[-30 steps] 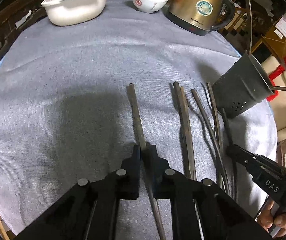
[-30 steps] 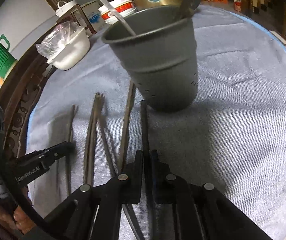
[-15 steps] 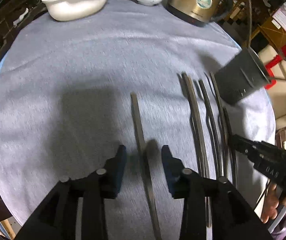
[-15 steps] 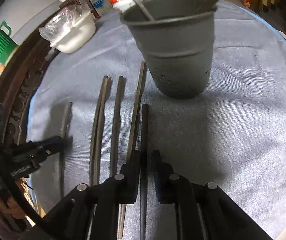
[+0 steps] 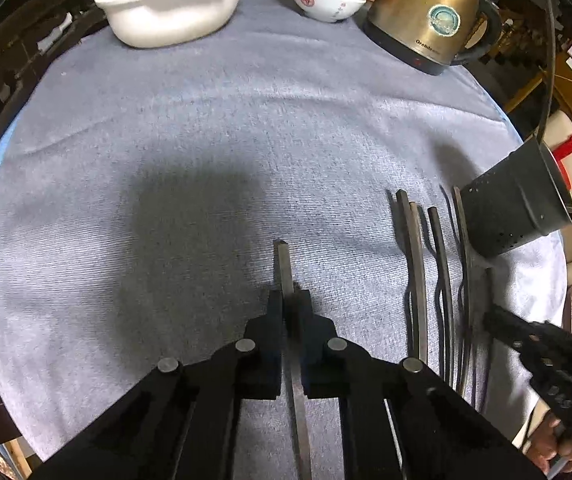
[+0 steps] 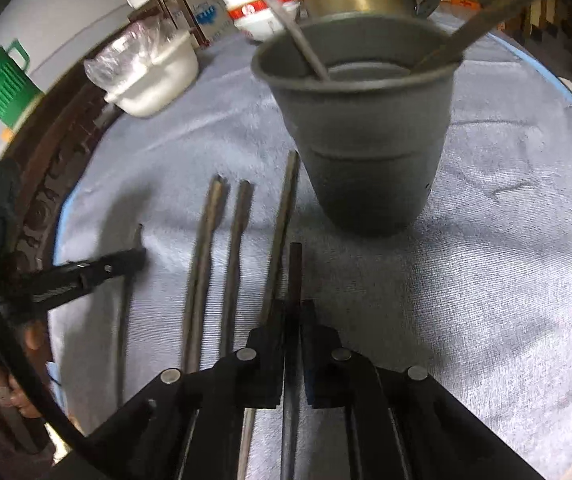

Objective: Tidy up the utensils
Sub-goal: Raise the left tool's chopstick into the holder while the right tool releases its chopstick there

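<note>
The left gripper (image 5: 290, 300) pinches a thin dark chopstick (image 5: 283, 268) — the right gripper (image 6: 294, 308) pinches another long dark stick (image 6: 296, 268) beside the grey cup (image 6: 362, 152).

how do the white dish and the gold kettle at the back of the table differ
The white dish is low, wide and matte, with crinkled clear plastic in it; the gold kettle is tall, shiny metal with a round sticker. The dish sits toward the left, the kettle toward the right, on a dark base. Both stand upright on the grey cloth.
</note>
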`<control>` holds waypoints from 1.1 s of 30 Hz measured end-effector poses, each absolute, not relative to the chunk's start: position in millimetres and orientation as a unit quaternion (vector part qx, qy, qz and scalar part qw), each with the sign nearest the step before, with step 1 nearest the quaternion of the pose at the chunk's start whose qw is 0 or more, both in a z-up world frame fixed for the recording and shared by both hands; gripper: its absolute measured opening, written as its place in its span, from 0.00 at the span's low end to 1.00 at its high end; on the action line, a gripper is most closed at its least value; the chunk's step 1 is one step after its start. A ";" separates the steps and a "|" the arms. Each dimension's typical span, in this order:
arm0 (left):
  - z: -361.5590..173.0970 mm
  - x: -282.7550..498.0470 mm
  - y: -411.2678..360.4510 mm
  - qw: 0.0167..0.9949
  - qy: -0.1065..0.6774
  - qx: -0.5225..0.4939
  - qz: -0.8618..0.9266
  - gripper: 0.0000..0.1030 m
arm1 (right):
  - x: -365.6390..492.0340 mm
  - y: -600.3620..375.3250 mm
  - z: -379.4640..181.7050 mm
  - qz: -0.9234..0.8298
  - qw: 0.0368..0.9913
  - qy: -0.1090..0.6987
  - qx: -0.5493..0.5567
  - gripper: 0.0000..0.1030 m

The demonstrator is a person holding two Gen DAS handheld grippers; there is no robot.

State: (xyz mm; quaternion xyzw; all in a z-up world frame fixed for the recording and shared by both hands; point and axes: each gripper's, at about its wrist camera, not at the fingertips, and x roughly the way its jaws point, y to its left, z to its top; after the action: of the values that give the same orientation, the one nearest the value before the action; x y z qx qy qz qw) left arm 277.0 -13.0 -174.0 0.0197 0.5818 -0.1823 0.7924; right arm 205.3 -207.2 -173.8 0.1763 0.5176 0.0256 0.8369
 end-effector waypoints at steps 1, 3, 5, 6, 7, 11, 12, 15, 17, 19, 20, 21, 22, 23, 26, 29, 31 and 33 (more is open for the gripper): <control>-168.3 272.0 -12.5 0.796 0.576 0.018 -0.184 0.06 | 198.8 -210.3 -169.8 0.029 0.840 0.513 0.177 0.07; -149.5 257.7 -11.3 0.806 0.558 0.009 -0.197 0.06 | 191.3 -211.1 -154.7 0.040 0.848 0.498 0.178 0.07; -131.9 245.3 -12.3 0.817 0.539 0.011 -0.205 0.05 | 181.4 -211.4 -136.2 0.055 0.859 0.476 0.179 0.07; -116.5 237.9 -13.3 0.825 0.525 0.013 -0.212 0.05 | 177.1 -209.6 -126.7 0.061 0.865 0.466 0.179 0.07; -105.0 231.2 -12.6 0.830 0.514 0.013 -0.216 0.05 | 174.5 -210.0 -118.7 0.066 0.870 0.456 0.177 0.07; -52.1 211.0 -10.8 0.857 0.458 0.022 -0.233 0.05 | 153.6 -213.8 -82.0 0.080 0.893 0.408 0.174 0.07; -38.9 205.9 -11.1 0.864 0.443 0.024 -0.238 0.05 | 146.3 -216.4 -70.4 0.083 0.901 0.388 0.177 0.07; -2.5 192.8 -11.6 0.882 0.399 0.021 -0.251 0.05 | 134.5 -218.9 -46.5 0.086 0.917 0.342 0.188 0.07; 7.5 193.4 -20.3 0.888 0.381 0.018 -0.256 0.05 | 127.5 -219.9 -27.8 0.079 0.929 0.308 0.189 0.07; 24.6 187.4 -24.2 0.896 0.357 0.014 -0.263 0.05 | 123.1 -223.4 -14.3 0.072 0.937 0.283 0.190 0.07; 34.8 185.7 -28.4 0.901 0.342 0.014 -0.265 0.05 | 120.6 -227.2 -4.8 0.067 0.942 0.267 0.194 0.07; 42.5 187.2 -31.7 0.905 0.332 0.013 -0.266 0.05 | 119.7 -230.3 0.9 0.065 0.944 0.257 0.197 0.07; 50.7 185.8 -32.8 0.908 0.323 0.010 -0.267 0.05 | 118.6 -233.1 7.2 0.062 0.946 0.248 0.199 0.07; 59.6 186.1 -36.0 0.911 0.313 0.007 -0.269 0.05 | 117.7 -237.3 14.7 0.056 0.949 0.237 0.201 0.07; 78.4 190.7 -44.7 0.917 0.293 -0.002 -0.270 0.05 | 117.9 -246.9 41.5 0.036 0.958 0.199 0.203 0.07; 95.4 195.6 -56.6 0.921 0.278 -0.013 -0.273 0.05 | 120.0 -254.3 62.8 0.009 0.966 0.170 0.196 0.07; 104.0 199.9 -66.1 0.923 0.267 -0.019 -0.276 0.05 | 122.9 -260.0 72.5 -0.004 0.969 0.157 0.193 0.07; 110.1 204.8 -74.9 0.922 0.263 -0.029 -0.282 0.05 | 126.3 -264.7 82.7 -0.026 0.972 0.140 0.185 0.07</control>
State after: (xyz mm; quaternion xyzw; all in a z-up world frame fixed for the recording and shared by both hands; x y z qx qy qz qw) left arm 204.8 -74.9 110.1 -0.0295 0.2629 -0.2822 0.9221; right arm 126.3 -264.7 82.7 0.1847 0.1398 -0.0258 0.9725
